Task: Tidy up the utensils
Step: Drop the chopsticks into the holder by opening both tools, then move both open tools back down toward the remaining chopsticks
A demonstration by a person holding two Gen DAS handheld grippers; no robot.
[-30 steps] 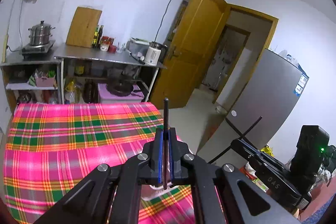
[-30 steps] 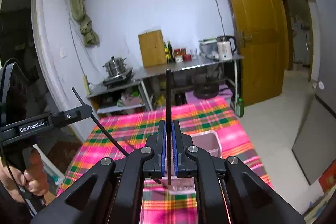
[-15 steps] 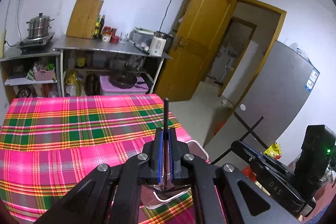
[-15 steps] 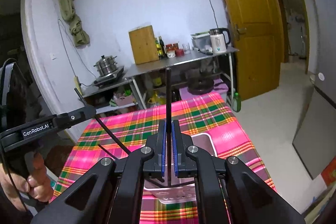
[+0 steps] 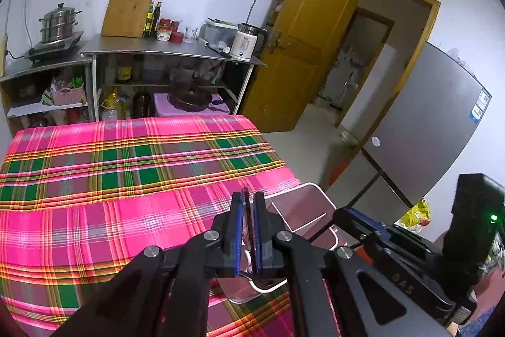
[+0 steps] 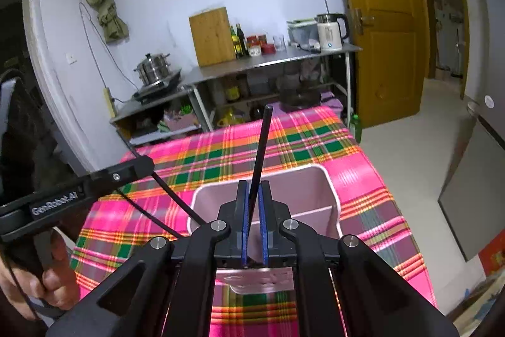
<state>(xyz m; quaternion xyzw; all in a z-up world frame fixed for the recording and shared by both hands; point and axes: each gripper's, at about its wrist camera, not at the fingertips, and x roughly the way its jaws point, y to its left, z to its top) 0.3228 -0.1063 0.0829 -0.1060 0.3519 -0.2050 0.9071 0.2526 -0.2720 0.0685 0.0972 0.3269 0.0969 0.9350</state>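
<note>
Above the pink divided utensil holder (image 6: 328, 188) on the plaid counter (image 5: 126, 179), my right tool (image 6: 255, 195) pinches a black chopstick (image 6: 260, 147); my left tool (image 5: 247, 204) pinches another. I should lower both into one compartment before letting go.

Both views are evenly bright under soft indoor light, with no hard shadows. Fisheye bending curves the yellow door (image 6: 383, 21) and the steel counter (image 5: 170, 51), and black vignette fills the corners. Detail smears slightly toward 3 and 9 o'clock; the plaid tablecloth (image 5: 126, 166) glares pink-white near centre.
</note>
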